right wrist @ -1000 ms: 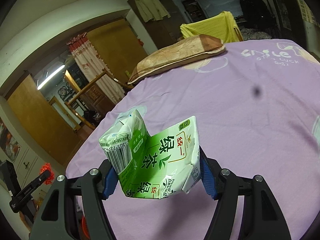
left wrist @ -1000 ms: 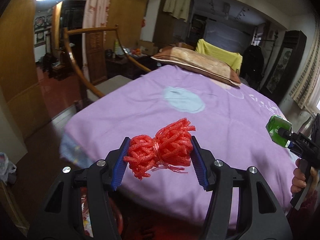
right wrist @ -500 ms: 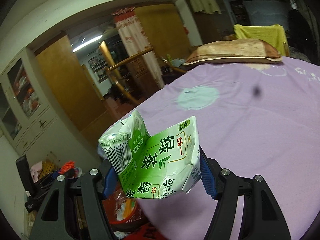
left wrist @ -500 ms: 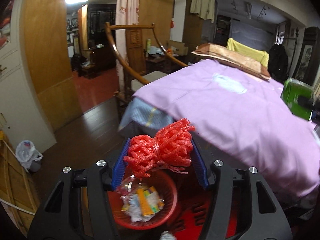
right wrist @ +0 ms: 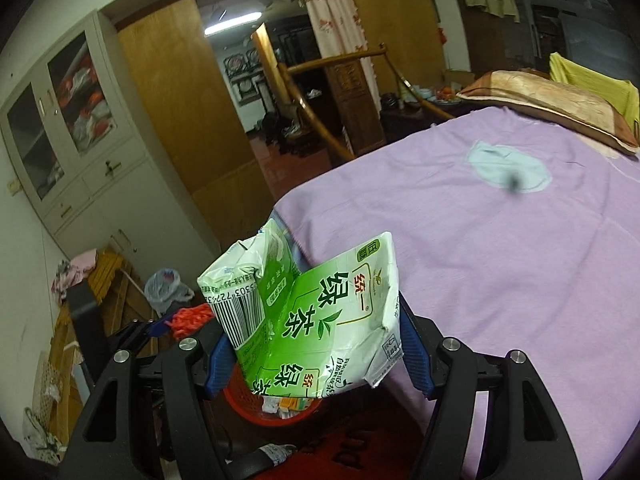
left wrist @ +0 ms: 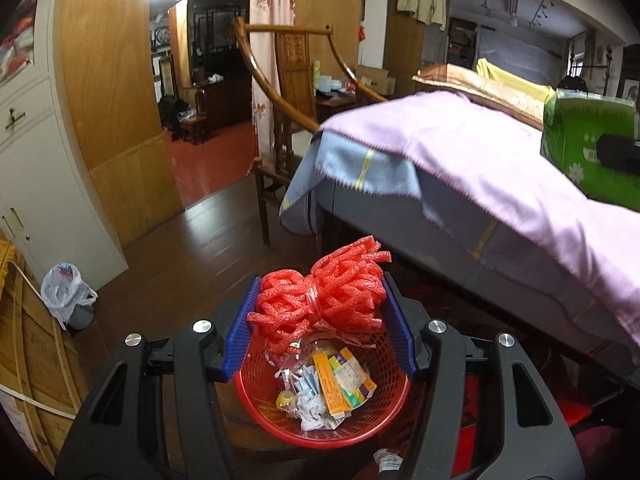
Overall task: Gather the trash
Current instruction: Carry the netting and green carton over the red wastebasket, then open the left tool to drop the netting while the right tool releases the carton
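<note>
The left gripper (left wrist: 320,312) is clamped on a bundle of red foam netting tied at its middle (left wrist: 320,300); both blue ribbed pads press against the bundle's sides. The bundle hangs directly above a round red plastic mesh basket (left wrist: 384,412) that stands on the dark wooden floor (left wrist: 200,248) beside the bed. The basket already contains crumpled white paper, small cartons and wrappers (left wrist: 324,388).

The right gripper (right wrist: 316,340) is clamped on a crushed green-and-white tea carton with a barcode on one panel (right wrist: 312,320). The carton is bent in the middle and tilted, with its blue pads bearing on both outer faces. In the right wrist view the carton sits above the near edge of the same red basket (right wrist: 256,404), next to the purple bed sheet (right wrist: 500,260).

A tied white plastic bag (left wrist: 64,288) rests on the floor near the grey cabinet (left wrist: 36,184), well apart from the basket.
</note>
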`<state>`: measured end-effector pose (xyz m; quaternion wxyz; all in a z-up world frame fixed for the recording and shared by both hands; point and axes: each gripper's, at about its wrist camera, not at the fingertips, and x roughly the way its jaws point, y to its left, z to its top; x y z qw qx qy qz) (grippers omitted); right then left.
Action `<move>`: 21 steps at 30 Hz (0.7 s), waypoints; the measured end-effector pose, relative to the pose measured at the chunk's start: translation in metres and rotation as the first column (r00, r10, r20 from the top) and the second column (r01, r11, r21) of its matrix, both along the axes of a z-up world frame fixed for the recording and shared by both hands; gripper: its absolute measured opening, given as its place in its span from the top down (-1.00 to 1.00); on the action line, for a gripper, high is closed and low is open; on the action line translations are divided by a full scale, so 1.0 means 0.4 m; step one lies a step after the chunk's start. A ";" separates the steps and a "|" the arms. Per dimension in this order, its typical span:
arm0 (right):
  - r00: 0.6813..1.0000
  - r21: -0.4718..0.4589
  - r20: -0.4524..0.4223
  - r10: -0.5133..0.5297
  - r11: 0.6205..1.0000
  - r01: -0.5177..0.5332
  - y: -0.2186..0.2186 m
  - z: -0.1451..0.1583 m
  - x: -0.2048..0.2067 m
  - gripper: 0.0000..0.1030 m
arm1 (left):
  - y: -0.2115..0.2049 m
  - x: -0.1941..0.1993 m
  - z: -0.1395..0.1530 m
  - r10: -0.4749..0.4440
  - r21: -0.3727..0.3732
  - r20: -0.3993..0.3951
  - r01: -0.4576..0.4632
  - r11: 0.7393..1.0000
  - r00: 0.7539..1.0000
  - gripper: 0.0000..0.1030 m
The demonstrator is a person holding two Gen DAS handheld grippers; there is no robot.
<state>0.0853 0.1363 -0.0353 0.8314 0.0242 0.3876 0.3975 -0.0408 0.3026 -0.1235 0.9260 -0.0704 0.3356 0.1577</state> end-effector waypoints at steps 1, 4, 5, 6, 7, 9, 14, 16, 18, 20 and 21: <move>1.000 -0.006 -0.004 0.004 1.000 -0.004 0.005 -0.005 0.004 -0.33 | 0.003 0.003 -0.014 0.004 0.001 -0.009 -0.004 1.000 1.000 -0.12; 1.000 -0.027 -0.015 0.011 1.000 -0.011 0.025 -0.020 0.008 -0.33 | 0.005 0.010 -0.048 0.009 -0.005 -0.031 -0.009 1.000 0.999 -0.12; 1.000 -0.030 -0.018 0.013 0.999 -0.013 0.026 -0.026 0.011 -0.33 | 0.008 0.012 -0.058 0.009 -0.012 -0.037 -0.010 1.000 0.999 -0.12; 1.000 -0.034 -0.023 0.014 0.999 -0.015 0.036 -0.030 0.014 -0.33 | 0.012 0.017 -0.071 0.010 -0.022 -0.045 -0.011 1.000 0.999 -0.12; 1.000 -0.037 -0.027 0.015 0.999 -0.016 0.040 -0.035 0.019 -0.33 | 0.016 0.021 -0.083 0.011 -0.030 -0.052 -0.012 0.999 0.999 -0.12; 0.999 -0.044 -0.035 0.019 0.999 -0.021 0.051 -0.046 0.025 -0.33 | 0.023 0.025 -0.100 0.013 -0.039 -0.064 -0.015 0.999 0.998 -0.12; 0.998 -0.059 -0.049 0.027 0.998 -0.030 0.078 -0.066 0.026 -0.33 | 0.027 0.038 -0.136 0.019 -0.029 -0.104 -0.022 0.999 0.994 -0.29; 0.998 -0.063 -0.055 0.032 0.997 -0.036 0.086 -0.075 0.025 -0.33 | 0.025 0.041 -0.144 0.041 -0.006 -0.122 -0.043 0.999 0.992 -0.61; 0.997 -0.069 -0.059 0.041 0.997 -0.045 0.094 -0.084 0.022 -0.33 | 0.027 0.036 -0.145 0.055 0.000 -0.114 -0.055 0.998 0.992 -0.75; 0.997 -0.074 -0.059 0.048 0.996 -0.053 0.100 -0.090 0.021 -0.33 | 0.035 0.031 -0.140 0.061 0.001 -0.108 -0.061 0.998 0.992 -0.79; 0.997 -0.079 -0.061 0.054 0.995 -0.059 0.106 -0.095 0.018 -0.33 | 0.041 0.027 -0.137 0.073 0.010 -0.107 -0.072 0.997 0.992 -0.81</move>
